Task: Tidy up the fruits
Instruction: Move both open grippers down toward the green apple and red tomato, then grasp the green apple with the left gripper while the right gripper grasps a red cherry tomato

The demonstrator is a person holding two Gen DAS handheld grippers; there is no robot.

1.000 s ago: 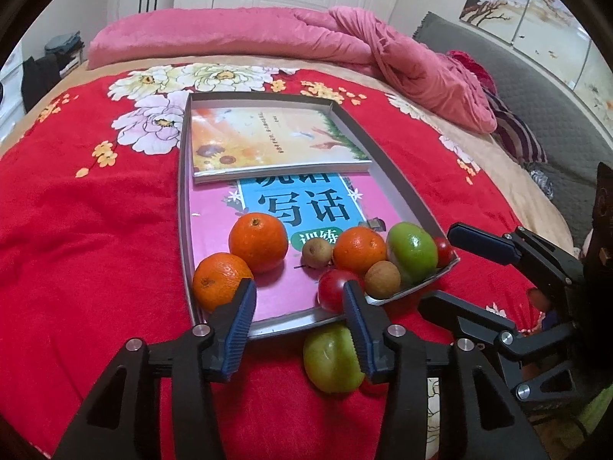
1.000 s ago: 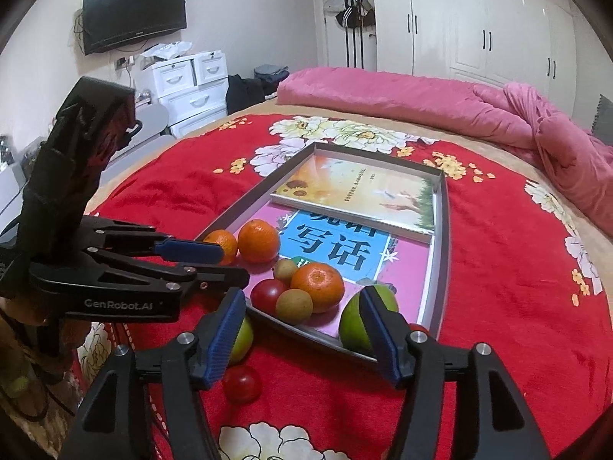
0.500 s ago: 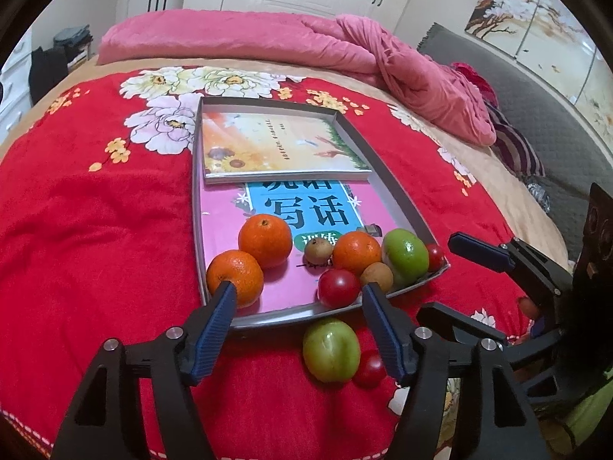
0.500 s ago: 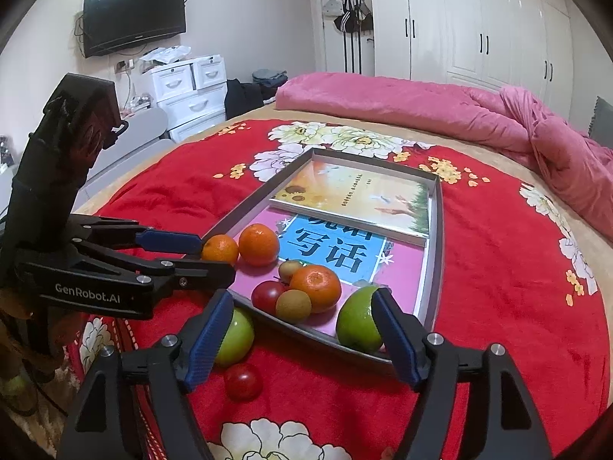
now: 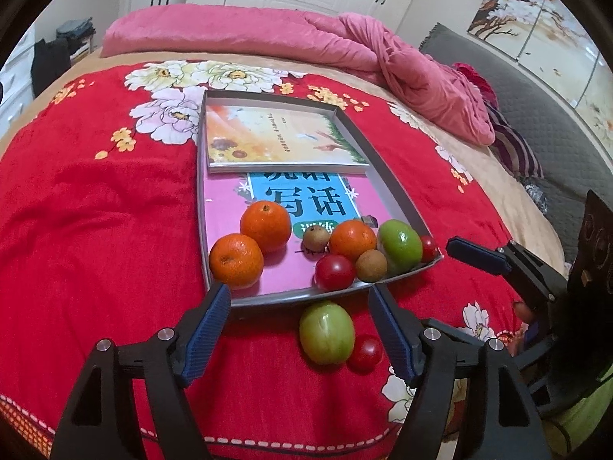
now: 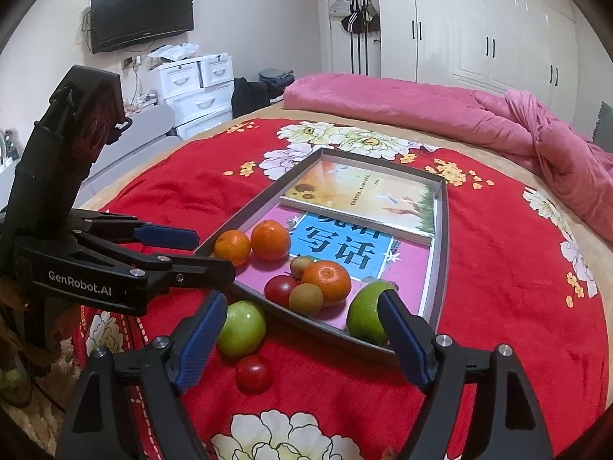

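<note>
**Where my two wrist cams are looking**

My left cam looks steeply down on the shallow grey cardboard tray (image 5: pixel 398 195) from its near end, close up. My right cam sees that tray (image 6: pixel 443 230) from further right. Both share the red floral bedspread (image 5: pixel 95 207).

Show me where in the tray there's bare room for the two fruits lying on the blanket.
Free: the pink book cover between the tray wall and the two oranges, and the top book. Crowded: the near corner, around the third orange, tomato and green fruit.
</note>
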